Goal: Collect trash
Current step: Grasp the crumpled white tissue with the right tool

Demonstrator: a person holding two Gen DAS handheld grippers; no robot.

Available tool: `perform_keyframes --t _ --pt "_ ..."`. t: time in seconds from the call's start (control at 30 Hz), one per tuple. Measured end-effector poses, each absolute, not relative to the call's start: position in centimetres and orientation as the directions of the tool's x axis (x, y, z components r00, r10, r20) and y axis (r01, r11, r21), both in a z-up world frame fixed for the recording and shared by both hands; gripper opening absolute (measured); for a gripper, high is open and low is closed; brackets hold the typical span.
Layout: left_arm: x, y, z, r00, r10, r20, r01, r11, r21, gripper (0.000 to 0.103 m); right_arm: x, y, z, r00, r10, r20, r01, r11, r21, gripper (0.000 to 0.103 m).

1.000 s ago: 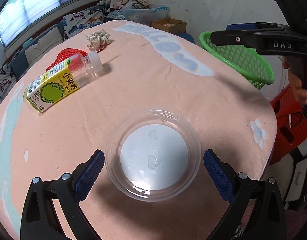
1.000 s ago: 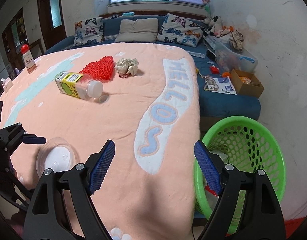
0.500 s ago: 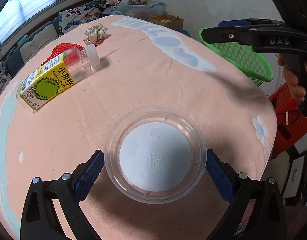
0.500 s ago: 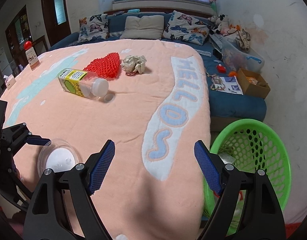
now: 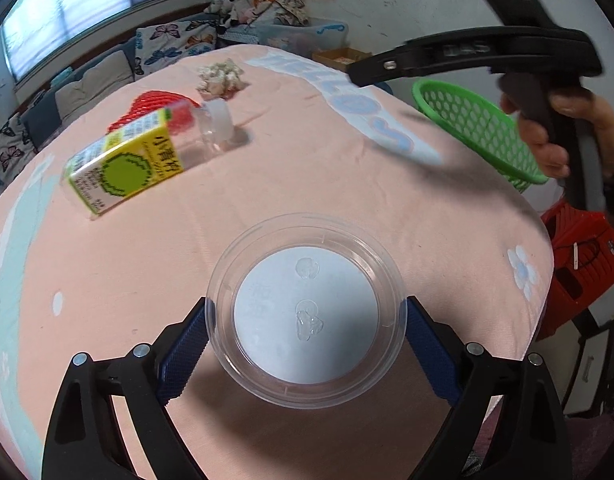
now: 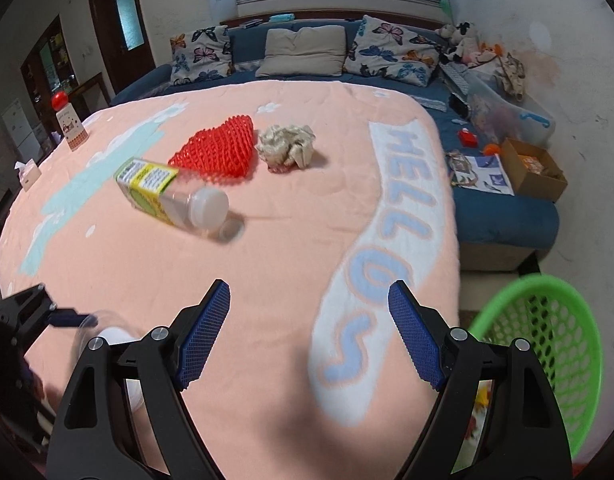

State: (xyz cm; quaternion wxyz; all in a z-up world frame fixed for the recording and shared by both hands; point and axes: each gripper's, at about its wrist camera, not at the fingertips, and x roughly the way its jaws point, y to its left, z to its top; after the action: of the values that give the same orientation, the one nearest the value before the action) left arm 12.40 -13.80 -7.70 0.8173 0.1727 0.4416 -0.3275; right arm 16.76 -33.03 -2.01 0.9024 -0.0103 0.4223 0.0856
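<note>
A clear round plastic bowl (image 5: 307,312) sits at the near edge of the pink cloth. My left gripper (image 5: 307,308) straddles it with jaws closing, and both blue pads touch its rim. Farther back lie a bottle with a yellow-green label (image 5: 127,168) (image 6: 167,196), red mesh netting (image 6: 223,152) and a crumpled paper wad (image 6: 287,146). My right gripper (image 6: 307,292) hangs open over bare cloth with nothing between its fingers. In the left wrist view the right gripper (image 5: 467,52) shows side-on, held by a hand (image 5: 547,140). A green basket (image 6: 547,352) (image 5: 475,128) stands off the table's right edge.
A red stool (image 5: 579,264) stands beside the basket. A blue sofa (image 6: 307,64) with cushions runs behind the table. On the sofa's right end sit a cardboard box (image 6: 531,172) and a clear bin. A small carton (image 6: 69,128) and a tissue box (image 6: 27,174) sit at the far left.
The left gripper's pads have closed in onto the bowl's rim. The right gripper has moved over the table toward the bottle, so the basket has slid toward the right edge of its view.
</note>
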Motion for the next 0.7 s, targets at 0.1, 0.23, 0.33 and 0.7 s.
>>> perform_keyframes --t 0.1,0.23,0.33,0.7 --pt "12.8 -12.9 -7.0 0.412 -0.386 -0.826 0.667 0.745 -0.015 0.09 19.1 -32.1 -2.0 0.626 0.154 -0.765 -0.183 0.982 0.048 0.081" --pt "13.3 -11.6 -6.2 0.431 -0.387 -0.815 0.643 0.766 -0.024 0.09 22.0 -31.0 -2.2 0.619 0.172 -0.767 -0.204 0.977 0.054 0.081" --pt "13.7 -10.9 -5.8 0.44 -0.387 -0.81 0.628 0.778 -0.031 0.09 24.2 -30.2 -2.3 0.622 0.175 -0.763 -0.214 0.976 0.05 0.081" --pt "15.5 -9.0 -5.2 0.46 -0.381 -0.802 0.584 0.811 -0.05 0.09 32.0 -28.9 -3.6 0.615 0.194 -0.764 -0.182 0.978 0.102 0.076"
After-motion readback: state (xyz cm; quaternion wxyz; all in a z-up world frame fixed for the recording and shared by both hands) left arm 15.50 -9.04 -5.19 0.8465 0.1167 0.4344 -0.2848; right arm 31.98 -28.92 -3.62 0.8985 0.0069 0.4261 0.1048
